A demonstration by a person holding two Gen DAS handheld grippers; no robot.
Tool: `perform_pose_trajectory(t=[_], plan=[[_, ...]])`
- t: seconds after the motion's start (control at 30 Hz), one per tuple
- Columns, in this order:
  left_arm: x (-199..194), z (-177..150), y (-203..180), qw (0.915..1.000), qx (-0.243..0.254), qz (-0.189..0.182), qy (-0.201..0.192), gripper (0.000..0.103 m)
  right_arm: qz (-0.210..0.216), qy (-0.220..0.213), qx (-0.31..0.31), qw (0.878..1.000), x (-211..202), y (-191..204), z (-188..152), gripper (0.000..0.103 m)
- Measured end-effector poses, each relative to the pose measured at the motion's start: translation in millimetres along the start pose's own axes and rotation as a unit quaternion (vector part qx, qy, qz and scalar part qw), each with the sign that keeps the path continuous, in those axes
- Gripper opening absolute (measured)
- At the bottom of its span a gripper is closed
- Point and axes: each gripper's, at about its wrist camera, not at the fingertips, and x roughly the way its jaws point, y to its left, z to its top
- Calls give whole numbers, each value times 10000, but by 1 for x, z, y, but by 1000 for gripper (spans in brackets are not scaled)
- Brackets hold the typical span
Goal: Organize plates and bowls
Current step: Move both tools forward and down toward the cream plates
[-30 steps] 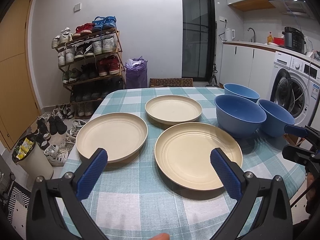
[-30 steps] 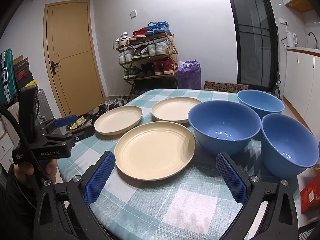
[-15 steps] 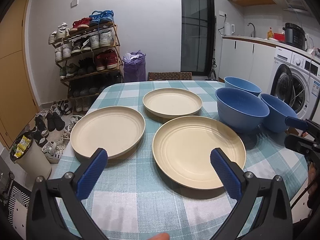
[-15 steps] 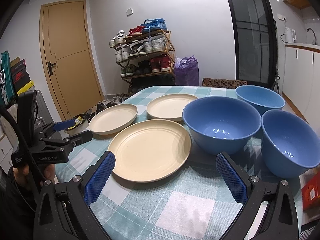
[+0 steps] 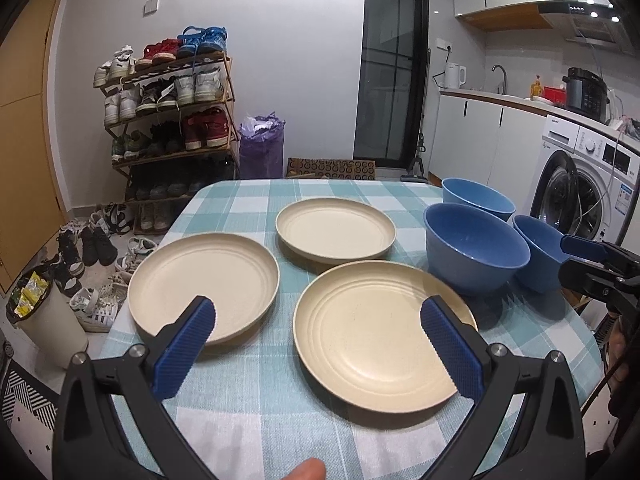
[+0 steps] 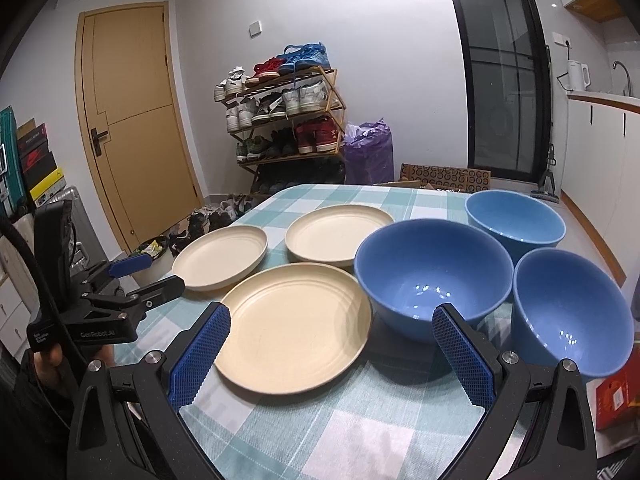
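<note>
Left wrist view: left gripper (image 5: 318, 326), jaws spread wide, nothing between the blue pads (image 5: 188, 344); it hangs over the near edge of the checked tablecloth (image 5: 256, 396). Landmark: nearest cream plate (image 5: 378, 334), lying flat just beyond the pads. Second cream plate (image 5: 204, 280), to the landmark's left, close but apart. Third cream plate (image 5: 335, 229), behind the landmark, close to its far rim. Large blue bowl (image 5: 474, 250), upright, just right of the landmark's far side. Two further blue bowls, one behind (image 5: 478, 197) and one to the right (image 5: 536, 252) of the large bowl, both touching or nearly so. Right gripper (image 5: 596, 260), at the right border beyond the bowls, its spread not readable from this angle. Shoe rack (image 5: 170, 120), against the far wall.

Right wrist view: right gripper (image 6: 330, 350), jaws parted wide, empty, above the near rim of the nearest cream plate (image 6: 294, 322). Large blue bowl (image 6: 434, 276), just right of that plate. Left gripper (image 6: 138, 276), held at the plate's left off the table edge, fingers apart, gripping nothing. Hand (image 6: 54, 360), on its handle.
</note>
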Motion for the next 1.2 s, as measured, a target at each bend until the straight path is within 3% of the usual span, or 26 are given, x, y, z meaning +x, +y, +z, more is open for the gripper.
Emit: perform_pose_trajectory(t=[0.7, 1.2], plan=[[28, 39, 9, 9999, 46, 69, 80, 103, -65, 55, -3, 10000, 27, -19, 54, 103], [55, 73, 24, 9991, -103, 112, 394, 103, -9, 63, -5, 10000, 40, -31, 102, 103]])
